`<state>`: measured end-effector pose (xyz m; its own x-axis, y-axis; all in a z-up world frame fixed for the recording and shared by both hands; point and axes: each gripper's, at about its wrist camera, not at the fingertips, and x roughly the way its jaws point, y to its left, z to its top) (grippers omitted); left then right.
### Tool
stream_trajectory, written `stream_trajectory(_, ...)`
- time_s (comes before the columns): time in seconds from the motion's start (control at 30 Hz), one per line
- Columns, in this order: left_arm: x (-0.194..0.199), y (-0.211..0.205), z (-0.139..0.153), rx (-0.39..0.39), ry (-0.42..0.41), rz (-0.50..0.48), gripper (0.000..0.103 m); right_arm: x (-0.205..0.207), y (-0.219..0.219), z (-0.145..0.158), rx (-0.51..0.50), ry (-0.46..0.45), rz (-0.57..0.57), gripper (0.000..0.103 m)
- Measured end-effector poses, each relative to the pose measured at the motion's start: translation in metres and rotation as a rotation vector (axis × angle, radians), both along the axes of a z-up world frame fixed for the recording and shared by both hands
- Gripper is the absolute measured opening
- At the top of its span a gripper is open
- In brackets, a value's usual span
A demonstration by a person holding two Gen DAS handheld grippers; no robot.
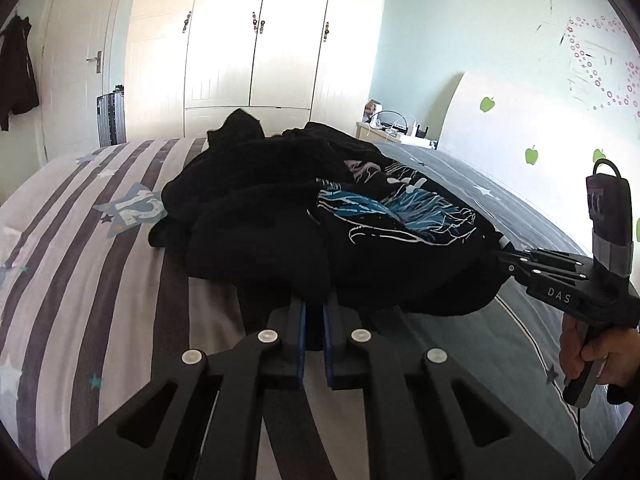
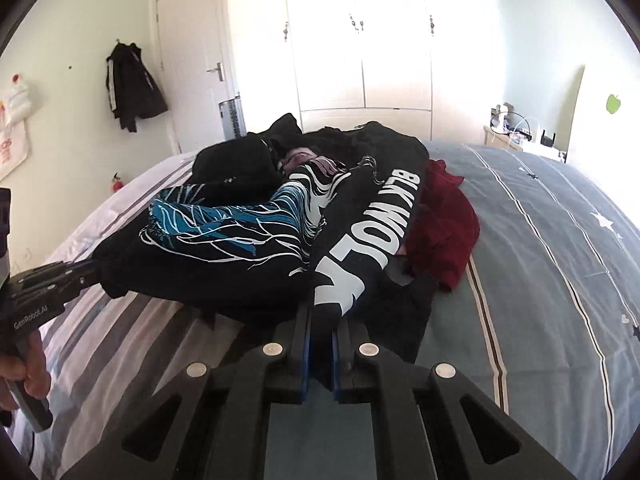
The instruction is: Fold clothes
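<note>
The black garment [image 1: 400,248] lies in a loose heap near the middle of the bed [image 1: 80,264]. It is black with a blue-and-white line graphic across one panel; a neighbouring black panel carries large white block lettering [image 2: 384,232], seen in the right wrist view. The fabric is bunched and creased, with its near hem lifted off the bed cover.

The left gripper [image 1: 314,312] is closed to a narrow slit, its blue pads clamping the near hem of the black garment. The right gripper [image 2: 320,320] is likewise nearly closed, pinching black fabric at the near edge beside the lettering. Both grip points sit at the side of the heap nearest the cameras.

A dark red garment [image 2: 444,224] lies on the bed, touching the heap on its right side. A white wardrobe [image 1: 256,40] stands beyond the far end of the bed.
</note>
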<state>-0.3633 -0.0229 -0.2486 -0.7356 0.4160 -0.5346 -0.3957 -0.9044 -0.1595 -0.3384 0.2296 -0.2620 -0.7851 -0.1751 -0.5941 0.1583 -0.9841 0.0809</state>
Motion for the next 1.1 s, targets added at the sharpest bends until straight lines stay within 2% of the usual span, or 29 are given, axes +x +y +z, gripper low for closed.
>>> stream_trajectory(0.13, 0.078, -0.021, 0.003, 0.014, -0.001, 0.007, 0.005, 0.079, -0.011, -0.002, -0.008, -0.002, 0.04, 0.007)
stream_trajectory(0.27, 0.162, -0.047, 0.016, 0.043, -0.007, 0.062, 0.005, 0.162, -0.027, 0.005, -0.002, 0.007, 0.075, 0.007)
stream_trajectory(0.33, 0.203, -0.061, 0.016, 0.063, -0.072, 0.093, 0.005, 0.205, -0.038, 0.009, -0.02, -0.027, 0.084, 0.007)
stream_trajectory(0.43, 0.254, -0.07, 0.002, 0.046, -0.194, 0.124, 0.005, 0.267, -0.054, 0.012, -0.05, -0.115, 0.093, 0.007)
stream_trajectory(0.5, 0.275, -0.069, -0.013, -0.005, -0.252, 0.148, 0.005, 0.286, -0.063, 0.005, 0.015, -0.185, 0.094, 0.012)
stream_trajectory(0.6, 0.301, -0.068, -0.027, -0.103, -0.296, 0.2, 0.005, 0.307, -0.06, -0.007, -0.009, -0.243, 0.091, 0.03)
stream_trajectory(0.67, 0.307, -0.076, -0.023, -0.068, -0.283, 0.231, 0.006, 0.316, -0.054, -0.01, -0.025, -0.244, 0.094, 0.05)
stream_trajectory(0.7, 0.306, -0.082, -0.019, -0.042, -0.267, 0.241, 0.011, 0.317, -0.046, -0.009, -0.035, -0.227, 0.082, 0.054)
stream_trajectory(0.77, 0.297, -0.094, -0.012, -0.003, -0.237, 0.271, 0.033, 0.316, -0.03, -0.006, -0.065, -0.186, 0.052, 0.06)
stream_trajectory(0.8, 0.287, -0.098, -0.009, 0.01, -0.226, 0.293, 0.058, 0.31, -0.023, -0.005, -0.068, -0.179, 0.018, 0.063)
stream_trajectory(0.83, 0.277, -0.102, -0.007, 0.023, -0.214, 0.315, 0.072, 0.302, -0.015, -0.005, -0.072, -0.173, -0.014, 0.067)
stream_trajectory(0.9, 0.253, -0.11, -0.004, 0.049, -0.2, 0.348, 0.074, 0.272, -0.002, -0.007, -0.082, -0.179, -0.063, 0.067)
stream_trajectory(1.0, 0.207, -0.11, -0.009, -0.006, -0.183, 0.366, 0.074, 0.225, 0.008, -0.014, -0.058, -0.173, -0.1, 0.067)
stream_trajectory(1.1, 0.15, -0.111, -0.029, -0.041, -0.227, 0.365, 0.074, 0.165, 0.017, -0.026, -0.056, -0.215, -0.117, 0.067)
